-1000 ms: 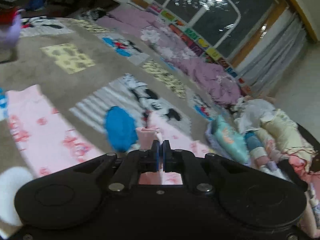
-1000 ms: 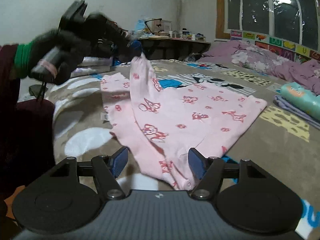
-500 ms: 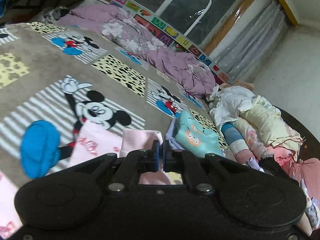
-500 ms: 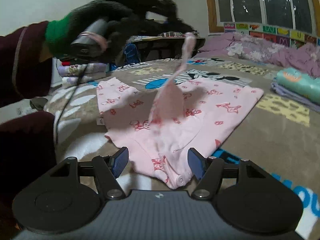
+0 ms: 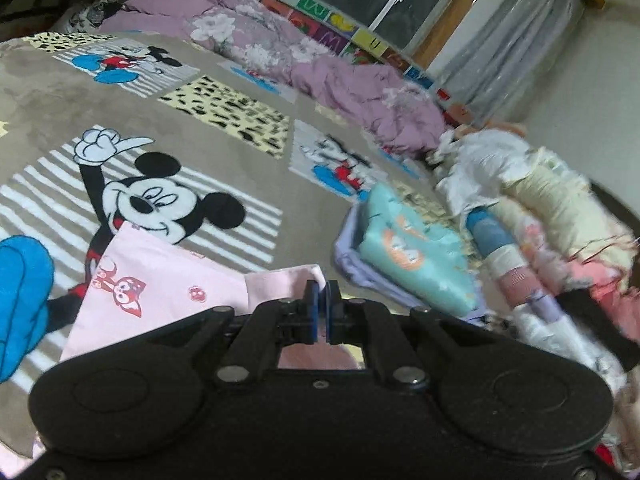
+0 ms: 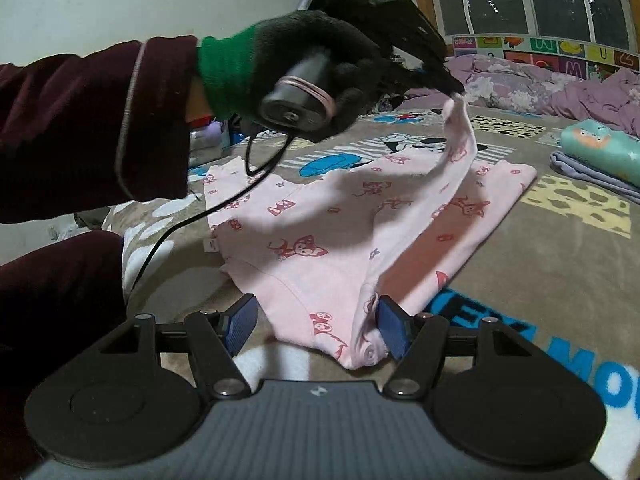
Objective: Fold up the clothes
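Note:
A pink garment (image 6: 320,216) with red animal prints lies spread on the Mickey Mouse blanket (image 6: 560,264). My left gripper (image 6: 452,88), held by a black-gloved hand (image 6: 320,52), is shut on one end of the garment and holds that strip raised above the garment's right half. In the left wrist view the same gripper (image 5: 322,292) pinches the pink cloth (image 5: 160,284) between its blue pads. My right gripper (image 6: 316,322) stands open low at the garment's near edge. The near corner lies between its fingers, and the right pad (image 6: 394,326) sits against the fold.
A folded teal garment (image 6: 600,148) rests on a lilac one to the right. A heap of unfolded clothes (image 5: 540,208) lies beyond it. A purple quilt (image 5: 320,64) runs along the window wall. A dark red sleeve (image 6: 100,120) and a cable (image 6: 168,236) cross the left side.
The left gripper has carried the raised pink strip from the garment's left side across to its right side. The right gripper has stayed at the near edge, still open.

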A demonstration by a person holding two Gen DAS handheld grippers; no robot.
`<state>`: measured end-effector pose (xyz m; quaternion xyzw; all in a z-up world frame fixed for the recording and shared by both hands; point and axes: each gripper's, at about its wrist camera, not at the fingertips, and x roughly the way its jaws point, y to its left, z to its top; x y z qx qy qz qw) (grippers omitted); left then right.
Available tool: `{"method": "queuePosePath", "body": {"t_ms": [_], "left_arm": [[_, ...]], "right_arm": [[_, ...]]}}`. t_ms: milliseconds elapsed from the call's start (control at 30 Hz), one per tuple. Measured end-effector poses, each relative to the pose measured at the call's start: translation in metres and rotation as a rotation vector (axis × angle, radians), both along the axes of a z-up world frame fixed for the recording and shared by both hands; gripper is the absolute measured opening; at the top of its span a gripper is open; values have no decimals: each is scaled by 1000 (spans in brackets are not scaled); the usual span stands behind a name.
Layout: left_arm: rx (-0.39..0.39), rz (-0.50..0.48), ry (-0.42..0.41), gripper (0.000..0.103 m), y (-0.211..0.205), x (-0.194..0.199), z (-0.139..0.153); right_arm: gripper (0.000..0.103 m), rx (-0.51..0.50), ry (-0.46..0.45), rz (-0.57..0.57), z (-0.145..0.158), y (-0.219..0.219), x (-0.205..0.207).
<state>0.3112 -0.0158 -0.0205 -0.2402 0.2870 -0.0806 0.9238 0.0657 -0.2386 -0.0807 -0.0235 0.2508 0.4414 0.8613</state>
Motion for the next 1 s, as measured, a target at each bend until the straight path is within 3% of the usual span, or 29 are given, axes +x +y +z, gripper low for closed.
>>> {"method": "queuePosePath", "body": {"t_ms": [133, 267, 467, 533, 633, 733, 1000], "left_arm": [[18, 17, 27, 0, -8, 11, -14], [88, 5, 39, 0, -19, 23, -22], [151, -67, 59, 1, -37, 39, -32], [178, -113, 69, 8, -43, 42, -35], [201, -131, 38, 20, -45, 36, -34], [191, -112, 29, 21, -34, 25, -33], [238, -96, 102, 21, -7, 5, -54]], "right_arm": [[66, 22, 23, -6, 0, -4, 3], [67, 49, 60, -25, -1, -9, 9], [71, 45, 49, -35, 1, -11, 7], [71, 46, 53, -26, 1, -12, 6], [71, 32, 53, -8, 0, -10, 4], [71, 30, 47, 4, 2, -10, 2], [73, -2, 30, 12, 6, -10, -9]]}}
